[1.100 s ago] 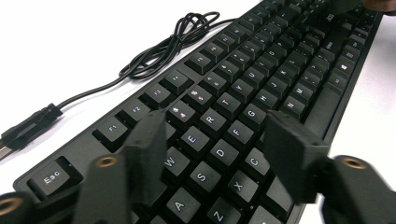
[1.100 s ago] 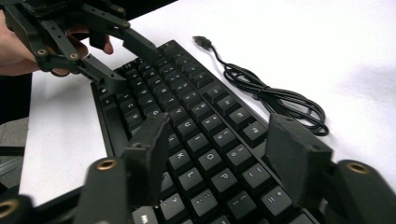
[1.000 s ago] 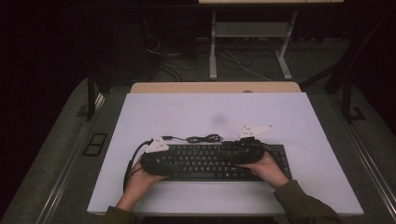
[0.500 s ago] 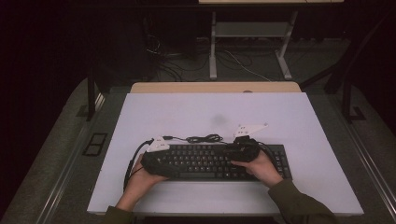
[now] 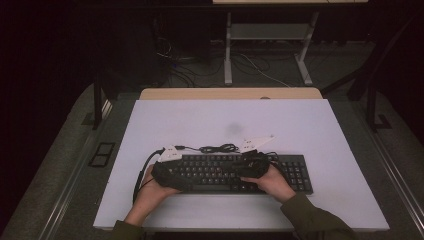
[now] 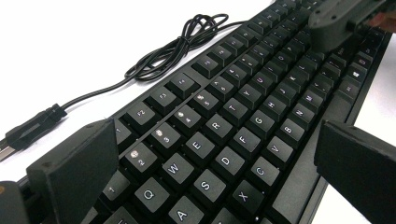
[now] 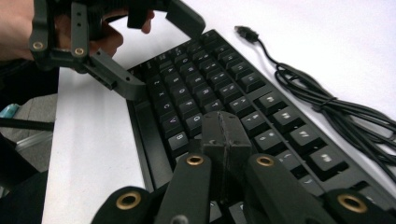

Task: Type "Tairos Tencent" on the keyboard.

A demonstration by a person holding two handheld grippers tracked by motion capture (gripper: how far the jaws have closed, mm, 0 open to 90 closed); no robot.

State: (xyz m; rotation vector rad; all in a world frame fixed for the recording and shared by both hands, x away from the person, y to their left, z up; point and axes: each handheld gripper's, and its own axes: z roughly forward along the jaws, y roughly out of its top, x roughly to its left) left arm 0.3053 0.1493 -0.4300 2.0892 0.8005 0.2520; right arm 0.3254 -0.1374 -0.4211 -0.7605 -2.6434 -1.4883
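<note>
Your high view looks forward and down from above your side of the white surface (image 5: pixel 310 130), far enough off to take in the whole top and the floor behind it; your forearms enter at the bottom edge. Your left gripper view sits low and close over the keyboard (image 6: pixel 243 116), looking along its rows toward the upper right of the frame. Your right gripper view is just as close, looking the opposite way along the same keyboard (image 7: pixel 210 88) toward the upper left. All three share the keyboard (image 5: pixel 240 172) and its coiled cable (image 6: pixel 187 42), which lies at the right edge in the right gripper view (image 7: pixel 327 107).
</note>
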